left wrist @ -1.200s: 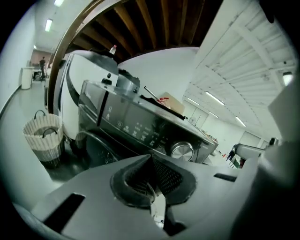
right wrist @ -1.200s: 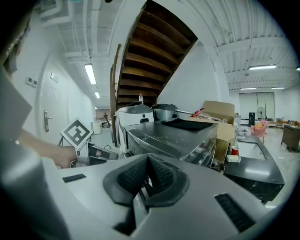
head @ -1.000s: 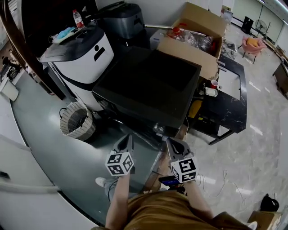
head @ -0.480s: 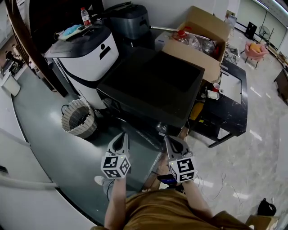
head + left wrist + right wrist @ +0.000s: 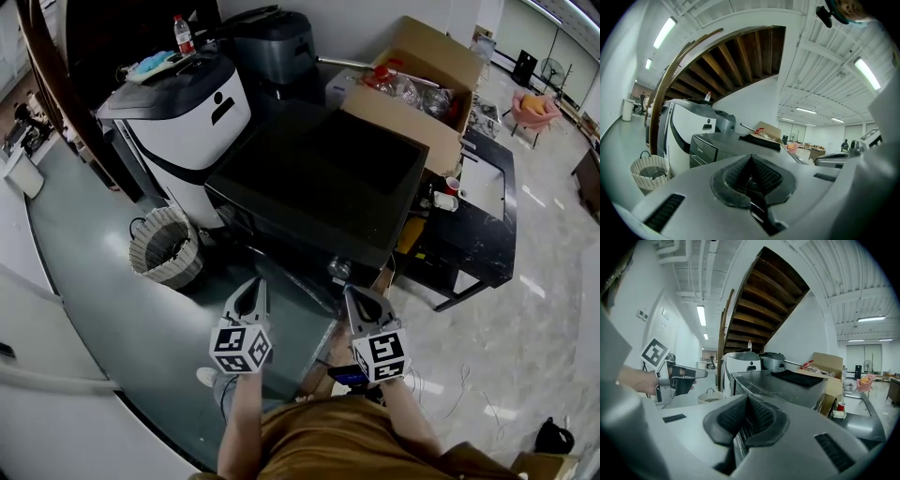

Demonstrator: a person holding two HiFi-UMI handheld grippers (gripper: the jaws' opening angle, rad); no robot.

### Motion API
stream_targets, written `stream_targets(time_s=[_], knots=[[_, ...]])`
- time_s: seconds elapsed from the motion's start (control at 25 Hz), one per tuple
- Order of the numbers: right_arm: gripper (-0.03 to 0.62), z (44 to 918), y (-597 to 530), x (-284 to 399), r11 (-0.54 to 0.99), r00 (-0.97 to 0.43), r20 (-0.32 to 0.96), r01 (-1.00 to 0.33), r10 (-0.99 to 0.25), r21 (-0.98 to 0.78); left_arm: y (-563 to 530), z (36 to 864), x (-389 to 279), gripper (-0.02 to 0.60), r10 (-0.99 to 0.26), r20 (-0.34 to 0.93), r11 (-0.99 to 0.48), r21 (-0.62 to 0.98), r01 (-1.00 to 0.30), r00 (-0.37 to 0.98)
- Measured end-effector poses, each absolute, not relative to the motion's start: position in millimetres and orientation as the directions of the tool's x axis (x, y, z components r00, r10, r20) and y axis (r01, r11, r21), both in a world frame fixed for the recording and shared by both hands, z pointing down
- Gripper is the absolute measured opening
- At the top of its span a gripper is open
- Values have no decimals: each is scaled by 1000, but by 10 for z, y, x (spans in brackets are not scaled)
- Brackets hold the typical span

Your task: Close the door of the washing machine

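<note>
The washing machine is a dark grey box in the middle of the head view, seen from above; its front and door are hidden under the top's near edge. My left gripper is shut and empty, a short way in front of the machine's near left corner. My right gripper hangs beside it near the front right, also shut with nothing held. The left gripper view looks over its shut jaws at the machine's front panel. In the right gripper view, the shut jaws face the machine's top, with the left gripper at left.
A white-and-black appliance stands left of the machine, with a woven basket on the floor before it. An open cardboard box sits behind on the right, next to a low black table bearing a red cup.
My left gripper has risen a little and shifted slightly left. The right gripper has stayed where it was. Both remain shut.
</note>
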State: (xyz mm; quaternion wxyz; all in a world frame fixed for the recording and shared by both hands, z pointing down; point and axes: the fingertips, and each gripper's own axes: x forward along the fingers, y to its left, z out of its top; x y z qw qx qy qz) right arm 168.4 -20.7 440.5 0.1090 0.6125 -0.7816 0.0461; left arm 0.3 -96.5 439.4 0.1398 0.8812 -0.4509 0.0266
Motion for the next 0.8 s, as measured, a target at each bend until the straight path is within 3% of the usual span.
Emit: stream_targets(time_s=[0.8], knots=[[12, 4359, -170, 1563, 282, -269, 207, -959, -941, 37, -885, 4426, -175, 25, -800, 174, -528, 250, -811, 574]])
